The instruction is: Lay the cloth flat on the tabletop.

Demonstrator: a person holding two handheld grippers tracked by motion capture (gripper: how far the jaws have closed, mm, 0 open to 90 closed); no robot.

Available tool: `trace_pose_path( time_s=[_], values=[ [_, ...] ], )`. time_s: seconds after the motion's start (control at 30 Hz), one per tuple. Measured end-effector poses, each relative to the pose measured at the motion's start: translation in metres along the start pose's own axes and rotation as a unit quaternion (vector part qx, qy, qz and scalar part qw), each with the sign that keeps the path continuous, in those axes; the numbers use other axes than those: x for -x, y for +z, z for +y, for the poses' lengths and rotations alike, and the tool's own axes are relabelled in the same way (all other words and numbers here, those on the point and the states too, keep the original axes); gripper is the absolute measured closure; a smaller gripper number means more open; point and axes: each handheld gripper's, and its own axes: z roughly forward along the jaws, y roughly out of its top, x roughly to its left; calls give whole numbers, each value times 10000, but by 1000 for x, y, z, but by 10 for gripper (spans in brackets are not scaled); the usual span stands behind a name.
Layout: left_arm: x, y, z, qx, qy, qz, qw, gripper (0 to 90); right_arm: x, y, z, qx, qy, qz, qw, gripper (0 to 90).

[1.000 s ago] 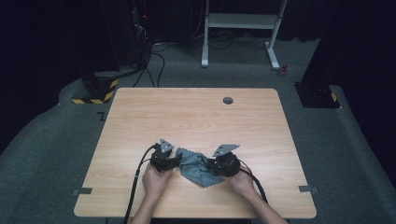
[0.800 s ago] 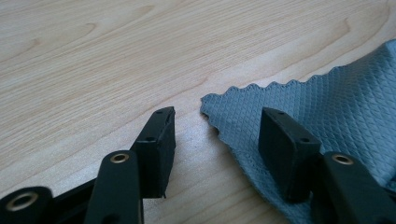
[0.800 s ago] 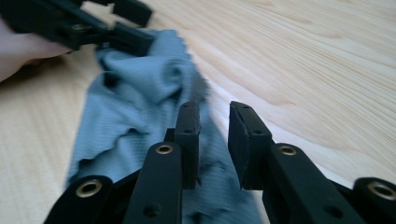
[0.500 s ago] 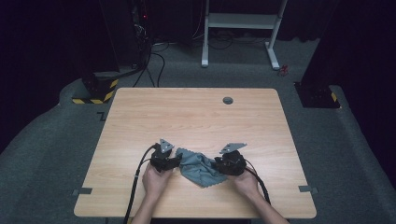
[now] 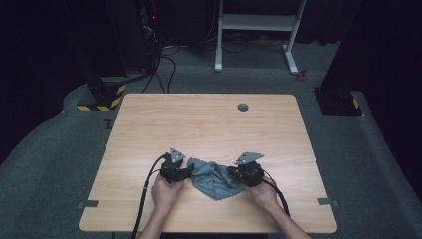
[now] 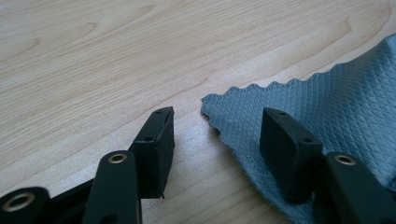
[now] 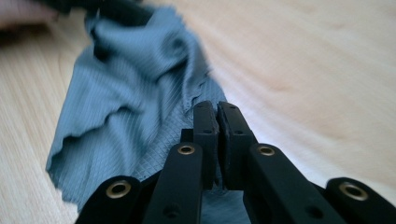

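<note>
Already pinched at one edge of the grey cloth [image 7: 140,93] by the right gripper [image 7: 217,116], jaws having just closed. Left gripper [image 6: 215,135] spread wide astride the opposite corner, ungrasped. Cloth rumpled on bench [image 5: 209,124]; spreading or folding remains.

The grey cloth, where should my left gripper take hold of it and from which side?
Take the grey cloth by its zigzag corner, which lies flat between the left gripper's open jaws. Come in low from the bare table side.
</note>
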Motion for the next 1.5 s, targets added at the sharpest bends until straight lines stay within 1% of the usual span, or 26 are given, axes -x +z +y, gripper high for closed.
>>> trace_pose_path(
  time_s=[0.13,0.23,0.3,0.37,0.43,0.5,0.57,0.67,0.7,0.77,0.8,0.87,0.9,0.97,1.03,1.07,1.1,1.13,1.17,1.2,1.23,1.27,1.3,1.37,1.4,1.5],
  values=[
    [0,0,0,-1,-1,0,10000,454,12,-11,10,137,109,-165,9997,863],
    [0,0,0,1,0,-1,10000,454,21,-10,15,110,139,-347,9992,865],
    [0,0,0,1,1,0,10000,454,29,-2,17,-4,150,-518,9985,864],
    [0,0,0,0,4,0,10000,454,36,12,16,-190,277,-588,9977,864],
    [0,0,0,7,9,-9,10000,456,39,21,14,-326,355,-588,9971,856],
    [0,0,0,12,64,-35,10000,476,40,28,11,-480,430,-551,9964,786],
    [0,0,0,11,66,-43,10000,491,41,25,8,-397,506,-555,9964,760],
    [0,0,0,11,66,-42,10000,492,47,8,3,-146,795,-595,9949,751],
    [0,0,0,13,70,-39,10000,492,48,4,1,-114,846,-603,9945,750],
    [0,0,0,21,73,-40,10000,496,53,-2,-5,-130,992,-629,9930,745],
    [1,0,0,23,77,-43,10000,501,55,-3,-6,-133,977,-625,9932,741],
    [1,0,0,24,82,-79,9999,515,56,-1,-9,-175,1061,-611,9923,732],
    [1,0,0,29,99,-90,9999,530,56,3,-11,-203,1119,-587,9918,720],
    [2,0,0,34,140,-126,9998,552,56,8,-12,-247,1145,-565,9915,711],
    [2,0,0,31,184,-185,9997,599,57,17,-13,-361,1131,-562,9913,720],
    [2,0,1,38,207,-210,9996,614,56,18,-13,-322,1131,-581,9914,729],
    [1,0,1,39,244,-254,9994,635,55,18,-12,-343,1141,-602,9910,750],
    [2,1,2,53,243,-281,9993,661,55,19,-12,-353,1081,-604,9917,781],
    [1,2,3,46,281,-297,9992,690,54,19,-11,-384,1100,-615,9913,819],
    [2,3,4,35,269,-327,9991,722,54,19,-11,-401,1027,-616,9920,857],
    [2,4,5,23,297,-348,9990,751,53,19,-10,-434,1030,-592,9920,890],
    [1,5,7,-7,299,-415,9987,781,52,20,-9,-459,1003,-581,9922,895],
    [1,6,8,-28,293,-452,9985,815,52,20,-9,-472,908,-607,9929,898],
    [-3,8,12,-92,309,-515,9982,853,51,20,-8,-481,898,-616,9929,900],
    [-4,9,13,-147,215,-580,9980,869,52,20,-8,-446,883,-627,9931,900],
    [-8,12,19,-203,185,-514,9983,884,55,15,-7,-322,916,-649,9932,900]
  ],
)
